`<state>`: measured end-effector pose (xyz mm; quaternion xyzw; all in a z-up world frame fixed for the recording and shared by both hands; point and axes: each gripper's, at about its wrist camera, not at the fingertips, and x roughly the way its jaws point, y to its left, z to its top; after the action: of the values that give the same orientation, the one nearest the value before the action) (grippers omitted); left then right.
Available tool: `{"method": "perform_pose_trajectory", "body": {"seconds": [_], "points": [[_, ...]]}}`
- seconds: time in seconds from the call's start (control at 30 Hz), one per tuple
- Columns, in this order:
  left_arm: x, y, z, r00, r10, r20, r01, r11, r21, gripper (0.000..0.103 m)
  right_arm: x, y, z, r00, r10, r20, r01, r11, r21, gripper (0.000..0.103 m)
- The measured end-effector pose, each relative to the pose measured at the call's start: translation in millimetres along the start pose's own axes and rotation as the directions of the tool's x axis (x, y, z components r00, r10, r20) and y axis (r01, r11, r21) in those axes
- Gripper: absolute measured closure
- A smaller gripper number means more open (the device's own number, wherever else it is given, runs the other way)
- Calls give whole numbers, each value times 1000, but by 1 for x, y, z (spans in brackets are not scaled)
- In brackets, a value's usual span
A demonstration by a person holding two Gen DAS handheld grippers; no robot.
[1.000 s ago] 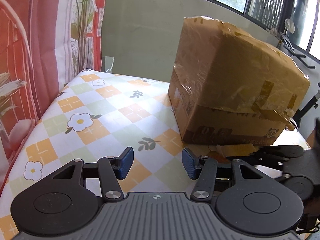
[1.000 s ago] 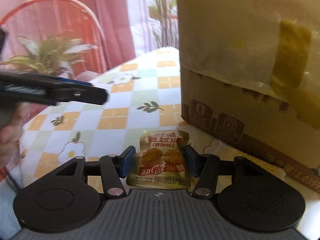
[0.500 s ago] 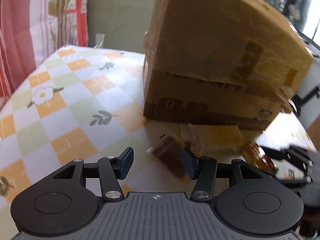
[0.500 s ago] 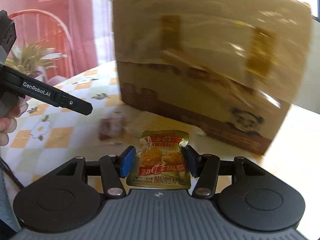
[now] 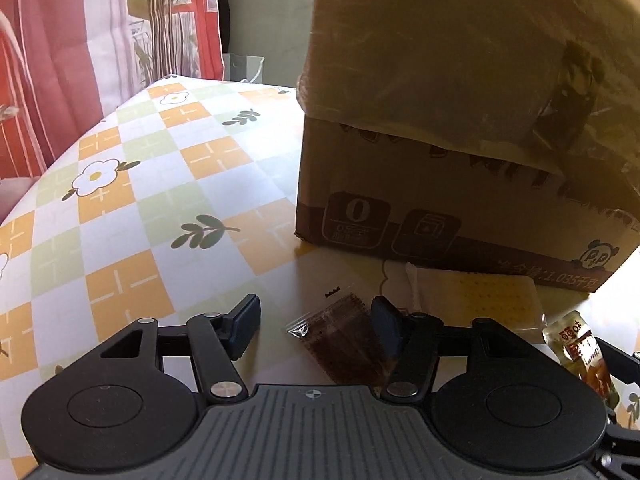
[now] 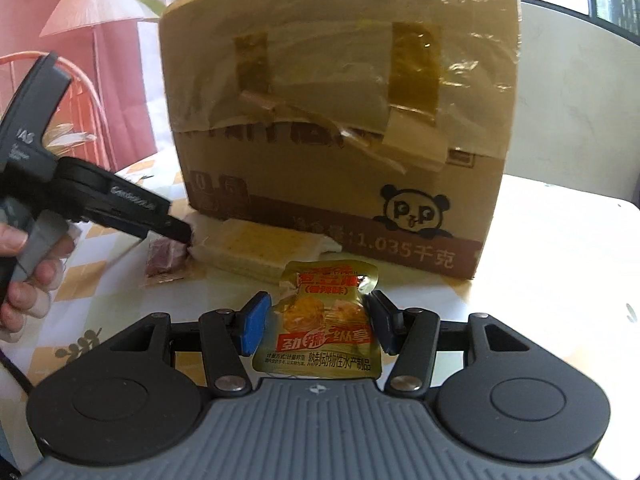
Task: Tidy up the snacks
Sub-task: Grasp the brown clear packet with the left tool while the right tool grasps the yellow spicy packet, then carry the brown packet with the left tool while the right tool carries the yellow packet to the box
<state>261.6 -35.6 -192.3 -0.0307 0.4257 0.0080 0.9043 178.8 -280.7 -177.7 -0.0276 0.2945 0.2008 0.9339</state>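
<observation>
Pouch gripped between right tool pads.

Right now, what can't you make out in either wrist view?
- Brown taped cardboard box: top cropped in both views; contents unseen.
- Small dark-brown clear-wrapped snack: left view, right finger overlaps it; contact unclear.
- Pale yellow wafer pack: label unreadable.
</observation>
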Motion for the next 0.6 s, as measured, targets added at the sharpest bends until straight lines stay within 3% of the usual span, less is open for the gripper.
{"method": "perform_pose_trajectory", "body": {"seconds": [0.13, 0.37, 0.6], "points": [[4, -5, 0, 1000, 7, 4, -7, 1000, 8, 31, 1, 0, 0, 1000, 8, 0, -8, 1000, 10, 47], [-1, -16, -12, 1000, 18, -14, -16, 994, 106, 23, 0, -2, -2, 1000, 19, 5, -19, 999, 27, 47], [-12, 2, -26, 1000, -9, 6, 8, 992, 125, 25, 0, -5, -3, 1000, 24, 6, -24, 998, 51, 47]]}}
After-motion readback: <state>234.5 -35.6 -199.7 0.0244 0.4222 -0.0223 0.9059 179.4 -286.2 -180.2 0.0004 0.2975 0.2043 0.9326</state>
